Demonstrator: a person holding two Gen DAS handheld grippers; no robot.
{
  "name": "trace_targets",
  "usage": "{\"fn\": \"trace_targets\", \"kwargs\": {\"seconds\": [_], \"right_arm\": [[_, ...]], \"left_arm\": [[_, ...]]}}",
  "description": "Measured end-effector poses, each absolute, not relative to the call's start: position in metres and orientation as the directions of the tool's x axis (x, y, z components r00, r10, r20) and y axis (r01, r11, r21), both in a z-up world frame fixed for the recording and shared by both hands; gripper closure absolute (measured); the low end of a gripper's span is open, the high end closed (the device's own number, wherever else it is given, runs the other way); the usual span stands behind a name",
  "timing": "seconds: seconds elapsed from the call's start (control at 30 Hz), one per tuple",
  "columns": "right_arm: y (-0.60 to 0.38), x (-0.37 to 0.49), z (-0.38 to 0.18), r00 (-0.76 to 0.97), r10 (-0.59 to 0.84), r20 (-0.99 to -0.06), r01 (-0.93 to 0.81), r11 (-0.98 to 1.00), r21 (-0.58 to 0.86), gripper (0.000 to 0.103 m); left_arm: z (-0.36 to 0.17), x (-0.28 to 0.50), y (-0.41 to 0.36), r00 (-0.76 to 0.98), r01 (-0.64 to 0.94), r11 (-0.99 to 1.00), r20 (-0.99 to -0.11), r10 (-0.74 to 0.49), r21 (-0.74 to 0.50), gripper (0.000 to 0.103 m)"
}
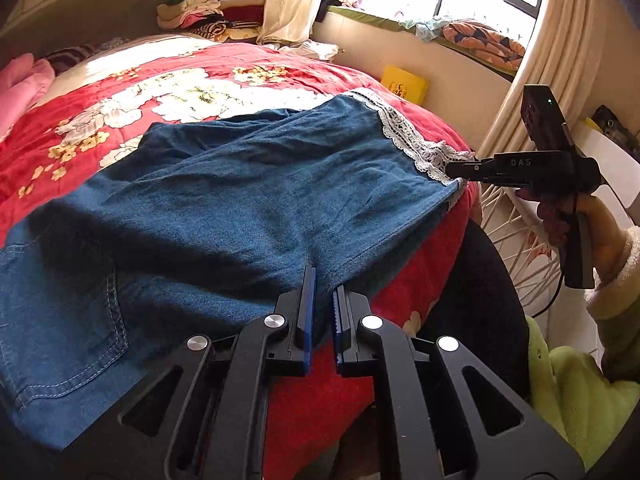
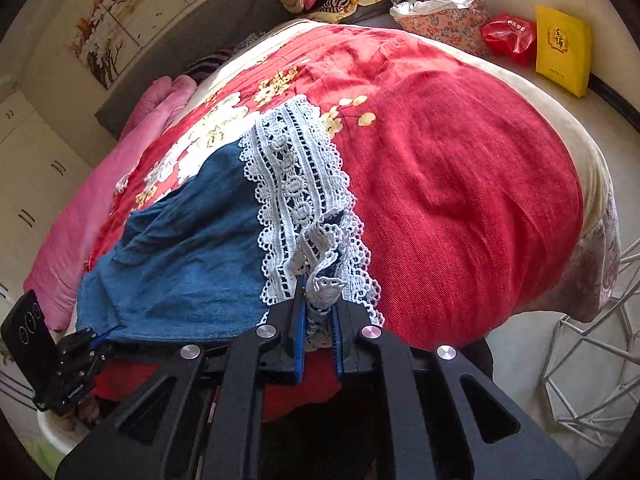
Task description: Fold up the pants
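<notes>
Blue denim pants [image 1: 224, 184] with a white lace hem [image 1: 404, 136] lie spread across the red floral bedspread [image 1: 120, 92]. My left gripper [image 1: 322, 280] is shut on the near edge of the pants at mid-leg. My right gripper [image 2: 318, 292] is shut on the bunched lace hem [image 2: 296, 184] at the bed's near edge. The right gripper also shows in the left wrist view [image 1: 460, 170], pinching the hem corner. The left gripper shows in the right wrist view [image 2: 102, 334] at the pants' [image 2: 188, 264] lower left edge.
Folded clothes [image 1: 204, 12] are piled at the bed's head. A pink blanket [image 2: 80, 216] lies along the far side. A yellow box [image 2: 562, 50] and a red bag [image 2: 508, 36] sit by the wall. A white wire frame [image 2: 592, 344] stands to the right.
</notes>
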State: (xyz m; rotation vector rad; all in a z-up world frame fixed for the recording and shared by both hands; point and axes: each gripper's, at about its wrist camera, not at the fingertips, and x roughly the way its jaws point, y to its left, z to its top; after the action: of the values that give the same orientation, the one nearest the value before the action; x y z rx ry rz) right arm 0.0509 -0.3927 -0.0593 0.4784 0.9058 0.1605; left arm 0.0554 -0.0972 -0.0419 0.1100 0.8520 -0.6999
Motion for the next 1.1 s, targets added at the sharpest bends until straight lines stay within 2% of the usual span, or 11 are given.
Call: {"fn": "trace_targets", "kwargs": {"seconds": [0.13,0.33,0.43,0.53,0.7,0.77,0.87,1.03,1.1], "right_arm": [[-0.395,0.048,-0.064,0.608,0.338,-0.719,0.068,0.880,0.471,0.094],[-0.402,0.044,-0.059,0.592,0.354,-0.724,0.077,0.869,0.488,0.085],[-0.412,0.032,-0.045,0.619,0.277,-0.735,0.114,0.894,0.433,0.062],[-0.416,0.021,-0.022,0.689,0.268,-0.673,0.080,0.895,0.439,0.061],[-0.372,0.042,-0.017,0.657,0.406,-0.635,-0.097,0.881,0.464,0.061],[-0.355,0.055,-0.030,0.616,0.420,-0.666,-0.111,0.884,0.455,0.061],[-0.345,0.067,-0.058,0.541,0.389,-0.746,-0.070,0.904,0.421,0.063],[-0.347,0.061,-0.067,0.545,0.398,-0.738,-0.083,0.901,0.425,0.063],[-0.348,0.061,-0.067,0.543,0.405,-0.736,-0.079,0.897,0.435,0.063]], "left_arm": [[-0.045,0.054,-0.099,0.446,0.612,0.773,-0.732,-0.514,-0.170,0.100],[-0.049,0.055,-0.098,0.429,0.613,0.769,-0.740,-0.518,-0.183,0.100],[-0.050,0.056,-0.095,0.423,0.613,0.765,-0.735,-0.529,-0.198,0.099],[-0.048,0.055,-0.096,0.420,0.624,0.755,-0.728,-0.541,-0.201,0.093],[-0.050,0.048,-0.105,0.406,0.652,0.736,-0.735,-0.543,-0.184,0.080],[-0.049,0.044,-0.107,0.402,0.662,0.728,-0.736,-0.545,-0.177,0.075],[-0.046,0.037,-0.105,0.405,0.668,0.726,-0.738,-0.540,-0.164,0.073],[-0.028,0.032,-0.086,0.432,0.642,0.734,-0.686,-0.585,-0.222,0.072],[-0.028,0.035,-0.081,0.461,0.617,0.762,-0.693,-0.554,-0.199,0.071]]}}
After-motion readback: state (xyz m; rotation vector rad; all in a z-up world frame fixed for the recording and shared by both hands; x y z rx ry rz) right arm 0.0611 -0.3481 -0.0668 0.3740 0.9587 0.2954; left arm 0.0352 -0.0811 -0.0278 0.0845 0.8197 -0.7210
